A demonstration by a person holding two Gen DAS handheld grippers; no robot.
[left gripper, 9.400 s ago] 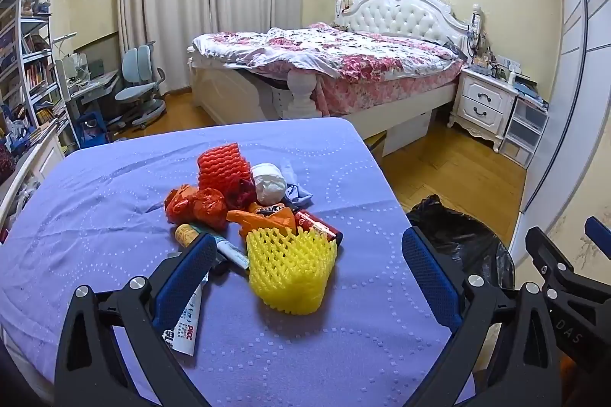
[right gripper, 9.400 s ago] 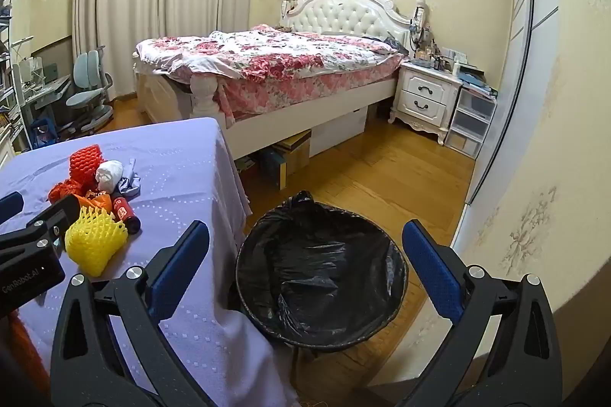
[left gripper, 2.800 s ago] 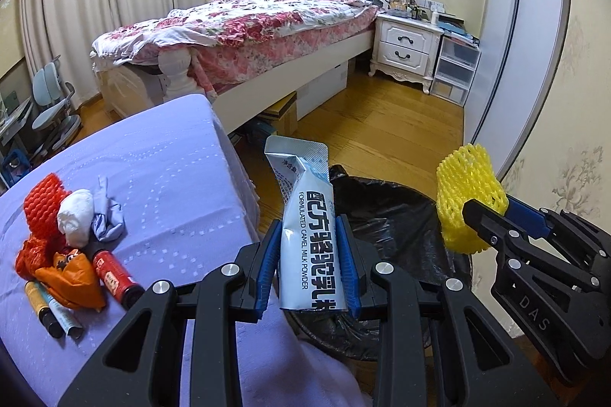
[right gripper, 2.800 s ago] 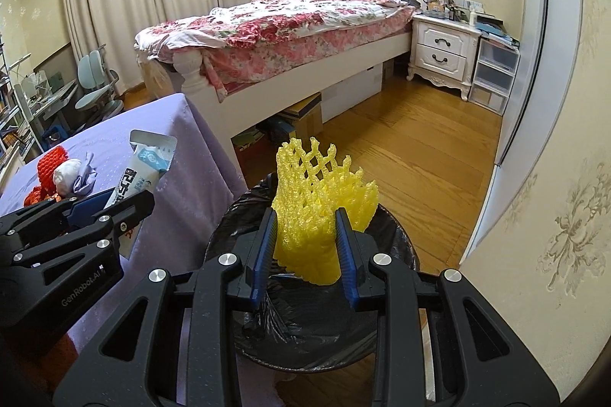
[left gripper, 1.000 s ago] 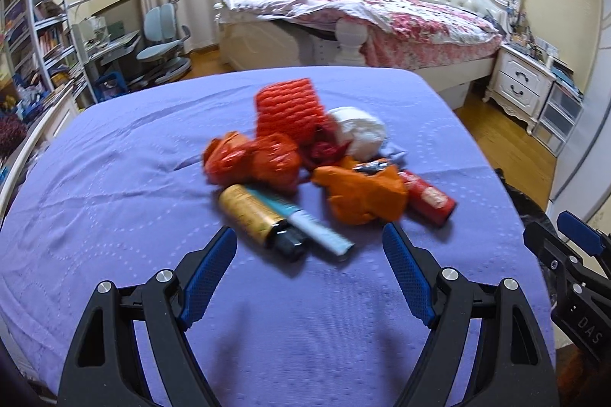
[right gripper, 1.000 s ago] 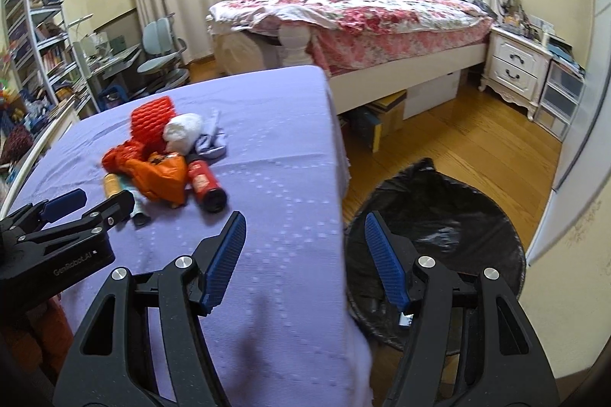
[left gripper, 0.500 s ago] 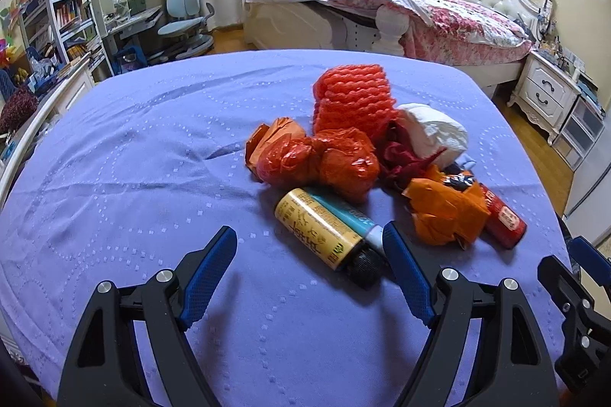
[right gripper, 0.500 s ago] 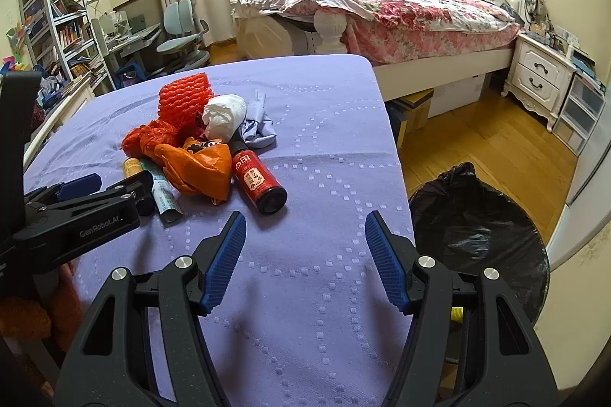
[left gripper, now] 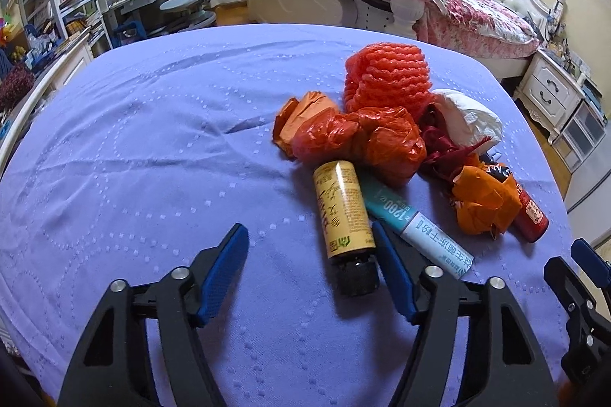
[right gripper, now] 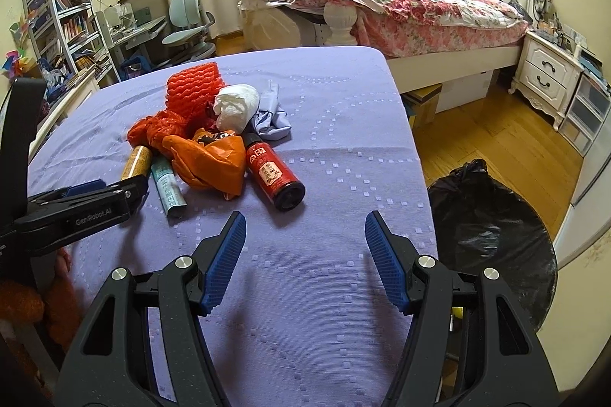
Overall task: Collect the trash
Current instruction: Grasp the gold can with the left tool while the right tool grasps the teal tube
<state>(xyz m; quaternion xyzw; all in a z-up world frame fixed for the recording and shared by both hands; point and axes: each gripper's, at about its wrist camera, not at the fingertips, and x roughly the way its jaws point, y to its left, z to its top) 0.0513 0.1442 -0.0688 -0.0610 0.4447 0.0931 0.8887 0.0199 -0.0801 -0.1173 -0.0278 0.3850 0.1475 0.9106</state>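
A heap of trash lies on the purple tablecloth [left gripper: 152,147]: a gold bottle [left gripper: 341,212], a teal tube [left gripper: 416,220], red plastic bags [left gripper: 366,139], an orange-red foam net [left gripper: 385,78], a white wad [left gripper: 469,120], an orange wrapper [left gripper: 485,201] and a red bottle [right gripper: 273,172]. My left gripper [left gripper: 309,250] is open, its jaws standing either side of the gold bottle's black cap. My right gripper [right gripper: 303,239] is open and empty, just short of the red bottle. The black-lined trash bin [right gripper: 492,231] stands on the floor at the right.
A bed [right gripper: 401,6] stands beyond the table, with a white nightstand [right gripper: 546,78] to its right. A desk, chair [right gripper: 187,25] and bookshelf [right gripper: 57,13] are at the back left. The table's right edge drops to the wooden floor [right gripper: 496,132].
Both grippers have moved in closer to the heap. The left one now has the gold bottle's cap between its open jaws; the right one has neared the red bottle.
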